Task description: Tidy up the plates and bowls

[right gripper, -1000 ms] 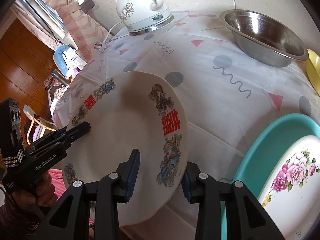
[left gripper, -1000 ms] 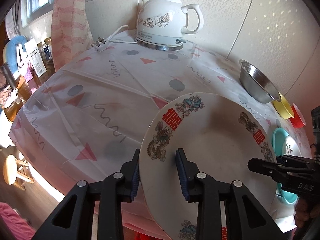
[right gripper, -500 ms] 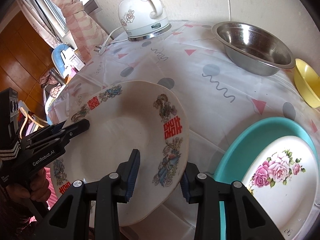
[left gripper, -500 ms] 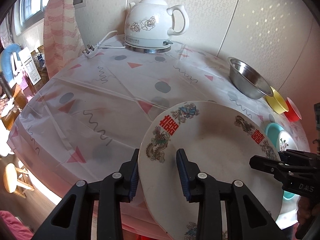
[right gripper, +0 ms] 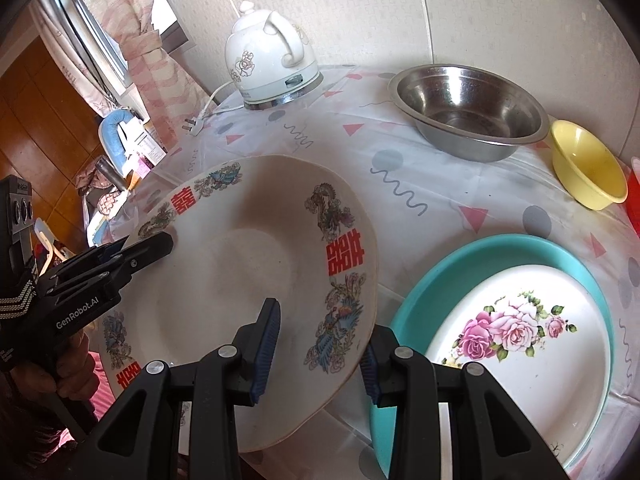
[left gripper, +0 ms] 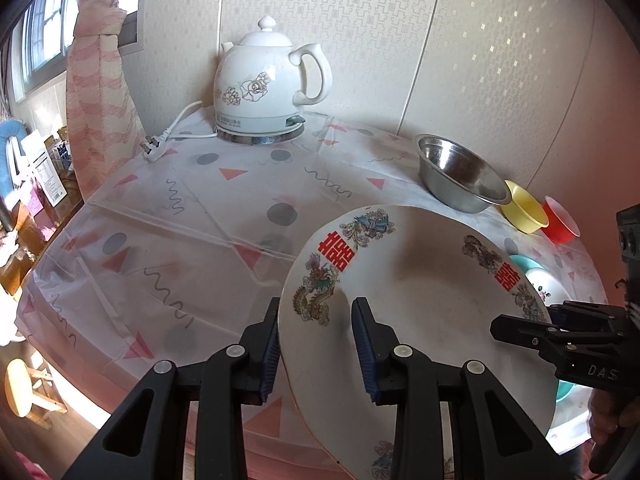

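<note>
- The left hand-held gripper [left gripper: 316, 344] pinches the plate [left gripper: 420, 308] by its left rim, one pad under the edge and one on the inner face. The right hand-held gripper [right gripper: 320, 354] pinches the opposite rim the same way. The plate hangs between the two, tilted, over the near edge of the worktop [left gripper: 208, 216].
- Each grip takes only a narrow bite of sloped, glazed rim. If either hand eases its squeeze, that side would likely slip out and the plate would swing down from the other grip.
- The two hands must travel together. If one pulls ahead or twists, the rigid plate could be levered out of a pad, or the rim could chip.
- Part of the plate seems to hang past the worktop edge, so a drop here might send it to the floor rather than onto the cloth.
- The likely target is the teal dish [right gripper: 460, 268] with the rose plate [right gripper: 520, 340] in it, just beside the right gripper. Coming in too low could knock the carried plate's rim against the teal rim.
- Setting it down hard would risk china striking china; the lower pads could also get trapped under the rim.
- Further out, the steel bowl [right gripper: 468, 112], yellow bowl [right gripper: 584, 168] and kettle [left gripper: 264, 84] stand well clear; only a wide swing would reach them.
</note>
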`<state>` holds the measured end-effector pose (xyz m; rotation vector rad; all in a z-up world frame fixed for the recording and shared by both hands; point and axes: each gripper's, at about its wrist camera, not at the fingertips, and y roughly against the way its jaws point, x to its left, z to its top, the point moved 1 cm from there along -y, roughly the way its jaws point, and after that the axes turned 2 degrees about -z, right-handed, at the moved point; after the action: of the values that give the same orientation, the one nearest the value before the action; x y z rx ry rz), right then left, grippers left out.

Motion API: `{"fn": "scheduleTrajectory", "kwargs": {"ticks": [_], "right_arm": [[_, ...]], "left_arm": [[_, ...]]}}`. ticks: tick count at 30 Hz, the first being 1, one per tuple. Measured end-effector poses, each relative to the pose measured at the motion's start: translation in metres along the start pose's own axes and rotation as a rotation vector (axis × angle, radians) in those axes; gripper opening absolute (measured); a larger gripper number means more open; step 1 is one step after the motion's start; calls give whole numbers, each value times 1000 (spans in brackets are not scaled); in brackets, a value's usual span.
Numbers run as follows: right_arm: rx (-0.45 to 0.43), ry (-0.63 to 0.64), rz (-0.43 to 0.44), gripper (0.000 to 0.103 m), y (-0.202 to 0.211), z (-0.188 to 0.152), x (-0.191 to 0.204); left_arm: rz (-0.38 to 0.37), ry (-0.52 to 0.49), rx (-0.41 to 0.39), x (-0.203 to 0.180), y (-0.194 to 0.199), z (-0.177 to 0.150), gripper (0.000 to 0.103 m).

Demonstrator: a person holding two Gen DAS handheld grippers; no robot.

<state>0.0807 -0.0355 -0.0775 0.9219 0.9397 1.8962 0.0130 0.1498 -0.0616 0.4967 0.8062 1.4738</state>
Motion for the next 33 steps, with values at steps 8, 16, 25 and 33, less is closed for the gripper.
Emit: {"fn": "scheduleTrajectory", "kwargs": {"ticks": [8,16,25,33], "right_arm": [[-53,-69,-44,37,30,-5,-27],[-110,-153,-107,37,62,-15,-61],[-145,-263,-204,37,91,-30,-109],[-143,-345,-246,37,96,-49,-141]], "left_arm": [[-66,-65,-8,-36,0,8,34],[-145,-152,-20,-83,0,17,34],[-240,-273,-32,-146,-7,33,34],[-277,-317,14,-181,-31,36,34]]}}
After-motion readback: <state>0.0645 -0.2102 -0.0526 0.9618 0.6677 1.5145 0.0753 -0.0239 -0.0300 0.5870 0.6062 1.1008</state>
